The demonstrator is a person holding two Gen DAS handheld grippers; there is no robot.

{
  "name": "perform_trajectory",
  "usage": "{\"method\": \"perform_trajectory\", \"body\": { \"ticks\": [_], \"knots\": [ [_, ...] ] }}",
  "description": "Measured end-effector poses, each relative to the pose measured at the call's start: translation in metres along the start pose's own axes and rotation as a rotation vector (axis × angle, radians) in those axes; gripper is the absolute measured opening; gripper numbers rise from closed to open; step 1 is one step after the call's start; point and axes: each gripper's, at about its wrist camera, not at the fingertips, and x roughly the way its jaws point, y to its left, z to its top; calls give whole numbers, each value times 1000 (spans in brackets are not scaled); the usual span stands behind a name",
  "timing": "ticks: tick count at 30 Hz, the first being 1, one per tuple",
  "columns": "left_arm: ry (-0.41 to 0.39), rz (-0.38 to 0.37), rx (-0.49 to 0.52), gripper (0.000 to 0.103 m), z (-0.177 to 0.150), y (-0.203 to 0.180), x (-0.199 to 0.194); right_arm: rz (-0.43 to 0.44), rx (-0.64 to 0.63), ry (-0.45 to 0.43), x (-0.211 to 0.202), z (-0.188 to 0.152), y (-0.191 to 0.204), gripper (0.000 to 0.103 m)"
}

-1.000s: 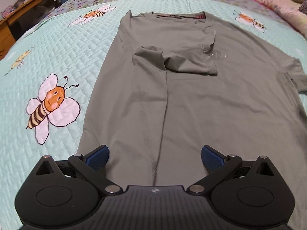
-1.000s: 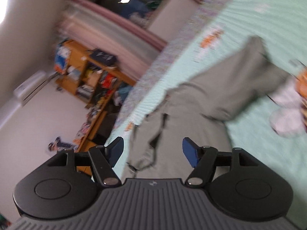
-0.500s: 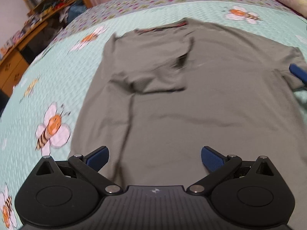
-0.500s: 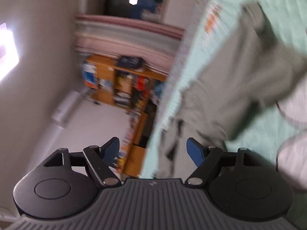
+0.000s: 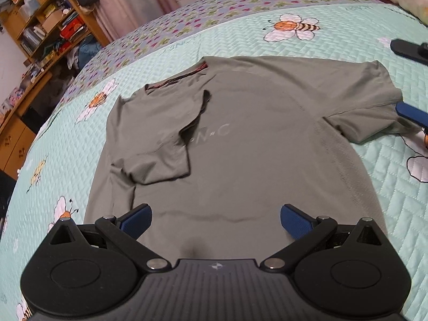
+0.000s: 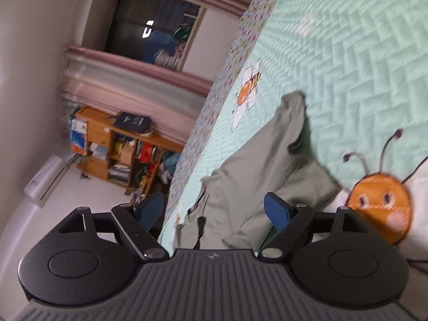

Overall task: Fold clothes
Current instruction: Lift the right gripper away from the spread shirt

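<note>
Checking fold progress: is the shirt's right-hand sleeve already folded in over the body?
No: in the left wrist view the right-hand sleeve of the shirt lies spread out on the quilt.

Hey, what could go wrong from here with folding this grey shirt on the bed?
The right gripper is open at the unfolded sleeve; a shallow pinch might also catch the quilt. The folded-in sleeve lies loose and wrinkled, so tugging the T-shirt may undo it.
</note>
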Motion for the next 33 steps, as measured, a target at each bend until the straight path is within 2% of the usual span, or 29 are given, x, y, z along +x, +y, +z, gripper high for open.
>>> {"method": "perform_trajectory", "body": {
  "ticks": [3,11,15,18,22,24,28,31,33],
  "knots": [
    [4,8,18,102,1,-9,1,-21,-4,-16,-4,3,-2,84],
    [49,22,76,102,-3,-35,11,-80,-61,51,-1,11,8,84],
    [44,40,85,102,-4,-41,14,-91,-99,84,-1,16,13,88],
    [52,43,83,103,-2,-42,15,-141,-86,88,-1,18,6,89],
    [61,42,79,103,-1,-42,16,-10,25,34,-9,23,-7,89],
    [64,36,75,103,-1,-41,17,24,24,1,-15,24,-4,89],
    [65,23,66,103,-2,-38,18,-19,-140,-54,-23,20,22,89],
    [64,27,73,103,-2,-39,18,-95,-298,-87,-22,12,41,89],
    [59,38,87,103,-2,-42,17,-179,-427,-110,-20,3,55,89]
  ]
}}
